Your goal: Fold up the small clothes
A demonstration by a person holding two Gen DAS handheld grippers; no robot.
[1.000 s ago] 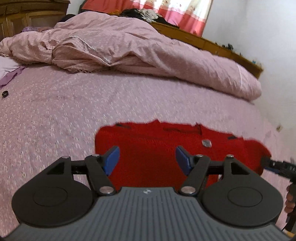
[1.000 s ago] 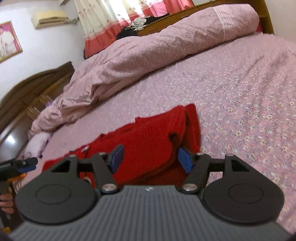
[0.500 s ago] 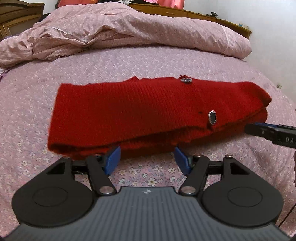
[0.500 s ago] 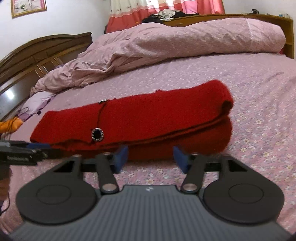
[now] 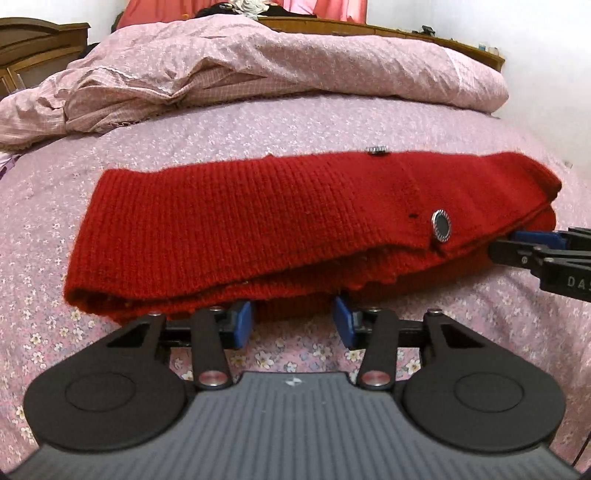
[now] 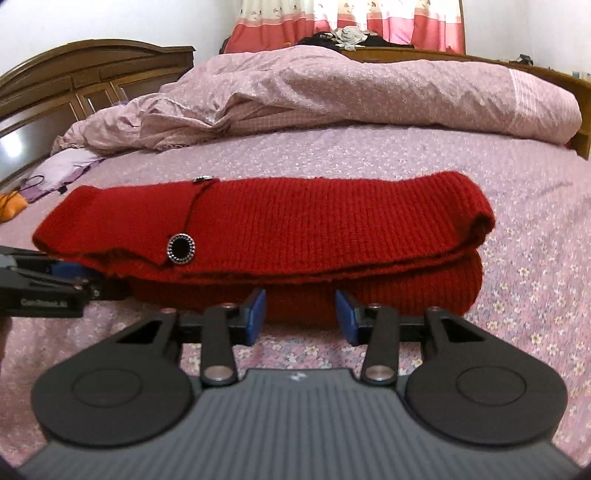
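**Red cardigan lies folded on a flowered bed**

At the near edge of the bed the left gripper (image 5: 291, 325) sits low against the front of the folded red cardigan (image 5: 280, 218). Its jaws have just been closing, yet a gap remains and the blue pads press on nothing. The right gripper (image 6: 300, 315) stands the same way at the other end of the bundle, jaws narrowed but unclenched, the knit just ahead of them.

The cardigan rests in a long, layered fold on the pink flowered sheet (image 6: 524, 221), a dark round button (image 6: 181, 249) facing up. Behind it a rumpled pink quilt (image 6: 369, 96) stretches across the bed. Farther back stand a dark wooden headboard (image 6: 85, 70), pink and cream curtains (image 6: 347, 18) and pale walls.
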